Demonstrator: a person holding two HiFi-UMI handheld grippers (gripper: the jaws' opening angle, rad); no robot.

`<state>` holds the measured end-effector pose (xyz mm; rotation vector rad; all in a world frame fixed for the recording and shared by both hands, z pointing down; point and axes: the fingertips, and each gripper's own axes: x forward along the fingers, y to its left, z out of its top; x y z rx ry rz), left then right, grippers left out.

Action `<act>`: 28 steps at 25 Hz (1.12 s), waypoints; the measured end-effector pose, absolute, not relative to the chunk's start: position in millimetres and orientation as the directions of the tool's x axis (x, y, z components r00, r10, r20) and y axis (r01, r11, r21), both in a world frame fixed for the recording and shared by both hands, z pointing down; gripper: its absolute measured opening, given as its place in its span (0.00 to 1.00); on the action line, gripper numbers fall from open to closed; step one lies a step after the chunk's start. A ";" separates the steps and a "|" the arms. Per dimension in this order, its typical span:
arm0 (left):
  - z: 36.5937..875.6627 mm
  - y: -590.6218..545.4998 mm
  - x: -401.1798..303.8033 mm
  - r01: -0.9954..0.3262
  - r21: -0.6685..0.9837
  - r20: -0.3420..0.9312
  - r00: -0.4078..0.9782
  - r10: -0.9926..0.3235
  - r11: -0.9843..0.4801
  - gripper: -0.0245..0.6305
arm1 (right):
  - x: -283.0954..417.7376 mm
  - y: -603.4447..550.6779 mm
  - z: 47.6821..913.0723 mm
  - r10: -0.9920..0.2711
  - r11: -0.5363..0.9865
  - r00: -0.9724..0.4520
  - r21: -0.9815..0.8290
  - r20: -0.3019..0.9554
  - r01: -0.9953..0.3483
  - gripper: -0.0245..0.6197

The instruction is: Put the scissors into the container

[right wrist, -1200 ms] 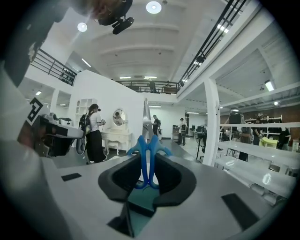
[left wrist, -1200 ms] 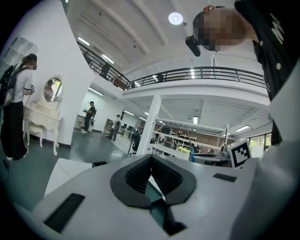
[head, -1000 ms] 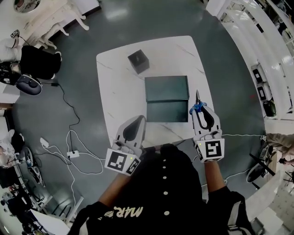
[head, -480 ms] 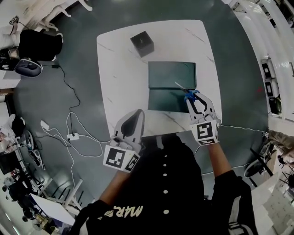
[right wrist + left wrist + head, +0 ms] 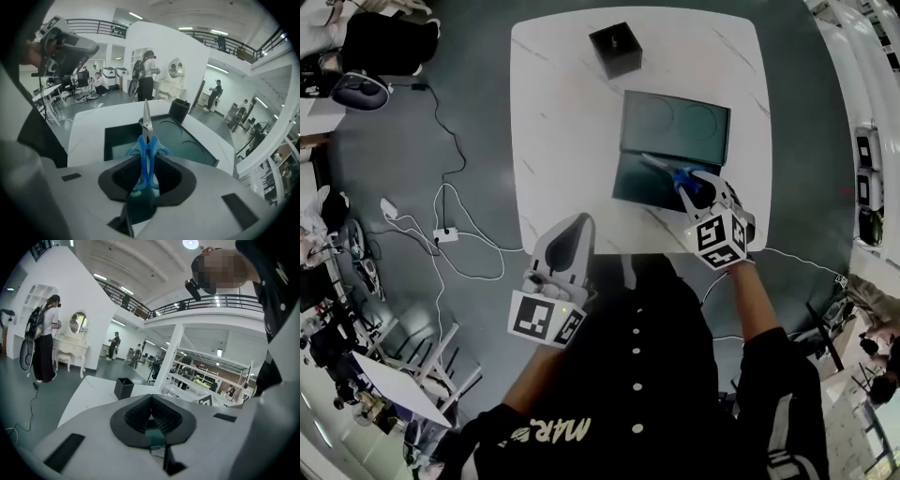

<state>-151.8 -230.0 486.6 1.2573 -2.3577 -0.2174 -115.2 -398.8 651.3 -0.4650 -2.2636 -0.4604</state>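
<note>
Our right gripper [image 5: 147, 171] is clamped on the scissors [image 5: 146, 136] by the blue handles, blades pointing far-left over the container [image 5: 675, 122], so probably just straight down. Left gripper [image 5: 579, 225] is closed and empty, well off near-left.

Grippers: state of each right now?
Left gripper: closed, nothing in it.
Right gripper: closed on the scissors, gripping the blue handles.

My scissors [image 5: 146, 154] have blue handles, the container [image 5: 675, 127] is dark teal, the table [image 5: 562, 122] white with faint grey veins, the little box [image 5: 615, 49] black.
</note>
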 end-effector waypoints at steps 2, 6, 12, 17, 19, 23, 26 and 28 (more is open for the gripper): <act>492.8 -223.1 -151.0 -0.729 0.348 0.331 -0.493 -0.805 0.590 0.08 | -116.9 -393.2 664.4 0.203 0.854 -0.605 0.163 0.770 0.495 0.20; 502.8 -209.4 -149.1 -0.687 0.362 0.353 -0.524 -0.775 0.630 0.08 | -116.5 -384.7 688.8 0.226 0.820 -0.515 0.124 0.827 0.559 0.20; 516.8 -198.1 -143.8 -0.674 0.329 0.387 -0.542 -0.746 0.661 0.08 | -116.2 -382.7 718.5 0.204 0.769 -0.407 0.112 0.890 0.630 0.20; 523.1 -196.9 -144.8 -0.648 0.331 0.412 -0.555 -0.722 0.686 0.08 | -117.9 -384.3 731.1 0.188 0.721 -0.352 0.114 0.917 0.684 0.20; 528.6 -196.6 -145.9 -0.640 0.333 0.421 -0.556 -0.716 0.692 0.08 | -119.7 -384.7 738.2 0.175 0.693 -0.329 0.122 0.928 0.710 0.20; 537.4 -194.1 -144.1 -0.627 0.340 0.436 -0.555 -0.708 0.701 0.08 | -121.4 -382.2 748.1 0.159 0.658 -0.293 0.120 0.943 0.744 0.20; 542.3 -193.0 -144.6 -0.618 0.344 0.447 -0.555 -0.702 0.707 0.08 | -124.2 -382.1 753.9 0.155 0.657 -0.275 0.109 0.949 0.746 0.20; 545.3 -189.8 -146.8 -0.610 0.348 0.452 -0.556 -0.697 0.712 0.08 | -127.7 -380.2 757.3 0.157 0.655 -0.263 0.099 0.952 0.750 0.20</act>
